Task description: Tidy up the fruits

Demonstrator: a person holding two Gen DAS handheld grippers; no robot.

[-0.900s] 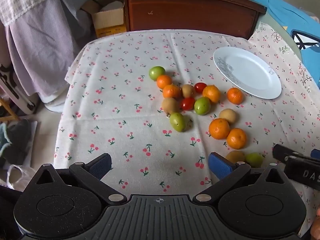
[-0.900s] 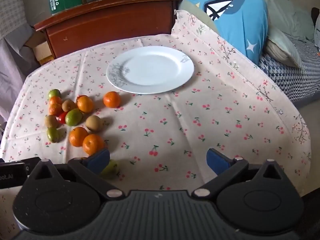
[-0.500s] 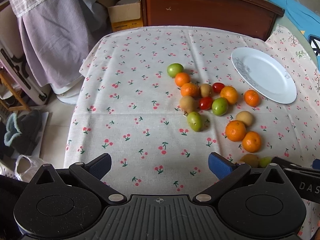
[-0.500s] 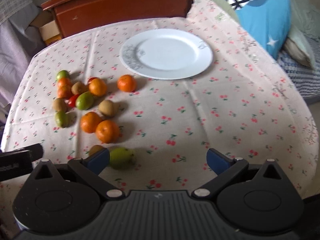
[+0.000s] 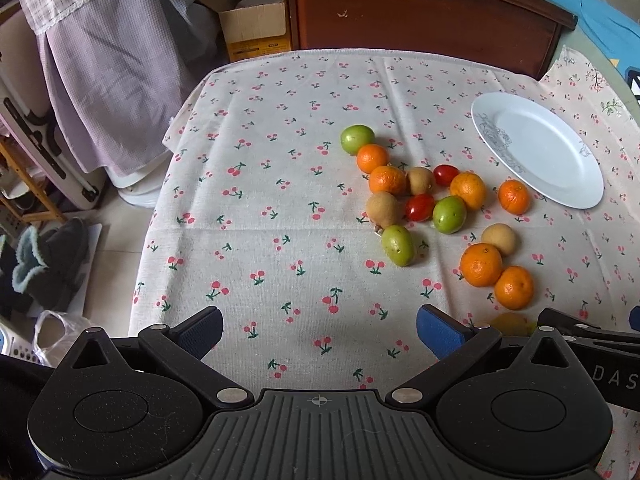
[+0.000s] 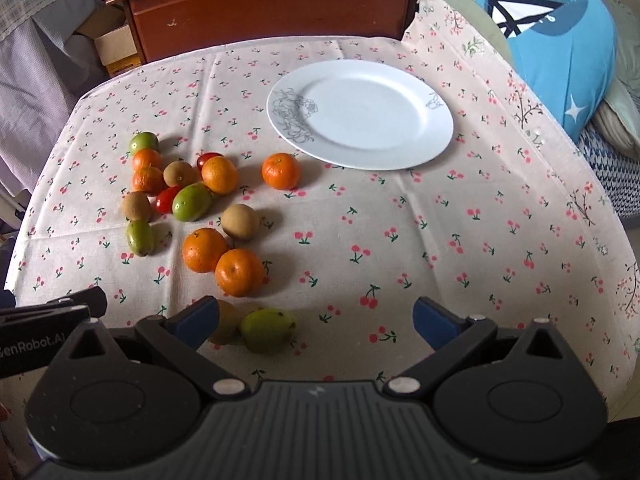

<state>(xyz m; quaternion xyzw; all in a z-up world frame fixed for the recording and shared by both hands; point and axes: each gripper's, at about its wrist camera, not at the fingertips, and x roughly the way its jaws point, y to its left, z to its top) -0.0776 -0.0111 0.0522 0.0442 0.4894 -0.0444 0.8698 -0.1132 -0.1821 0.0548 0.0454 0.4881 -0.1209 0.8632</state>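
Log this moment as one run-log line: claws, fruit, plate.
left claw: open, holding nothing | right claw: open, holding nothing | fruit: loose on tablecloth | plate: no fruit on it

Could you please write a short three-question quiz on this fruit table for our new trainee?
1. True or false: the white plate has fruit on it.
2. How many red tomatoes lie among the fruit? A) two B) five C) none
3. Fill in: the green fruit nearest the right gripper lies close to its ____ finger, as that view shows it.

Key: 1 false; 2 A; 3 left. Both the right gripper and the left gripper are open and hold nothing.
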